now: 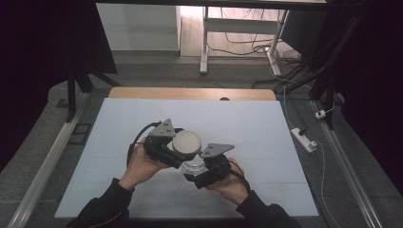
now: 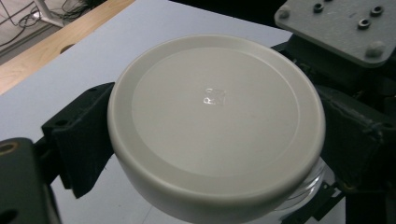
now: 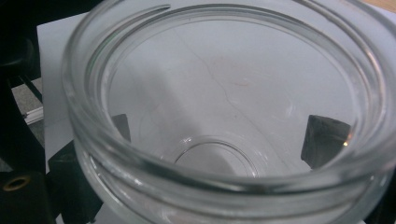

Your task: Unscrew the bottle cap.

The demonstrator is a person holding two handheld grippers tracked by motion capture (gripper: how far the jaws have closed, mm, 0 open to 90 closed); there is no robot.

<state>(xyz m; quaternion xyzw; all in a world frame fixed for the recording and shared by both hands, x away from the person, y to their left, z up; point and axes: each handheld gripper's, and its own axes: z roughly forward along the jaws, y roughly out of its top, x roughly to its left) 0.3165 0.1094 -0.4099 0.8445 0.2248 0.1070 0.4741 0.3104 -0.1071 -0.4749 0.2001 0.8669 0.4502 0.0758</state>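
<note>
A round white lid (image 2: 215, 126) sits flat between the black jaws of my left gripper (image 1: 185, 142), which is shut on its rim. Just under the lid's lower right edge shows the rim of a clear glass jar (image 2: 310, 184). My right gripper (image 1: 197, 168) is shut on this jar (image 3: 224, 186), whose mouth is uncovered and which holds nothing. Both of its fingertips (image 3: 324, 140) show through the glass. In the high view the lid (image 1: 186, 141) is up and left of the jar (image 1: 194, 166), over the middle of the table.
A pale blue-white board (image 1: 142, 118) covers the table, with a wooden edge (image 1: 190, 93) at the back. A white power strip (image 1: 304, 138) and cables lie on the floor at the right. Desk legs (image 1: 204, 42) stand beyond the table.
</note>
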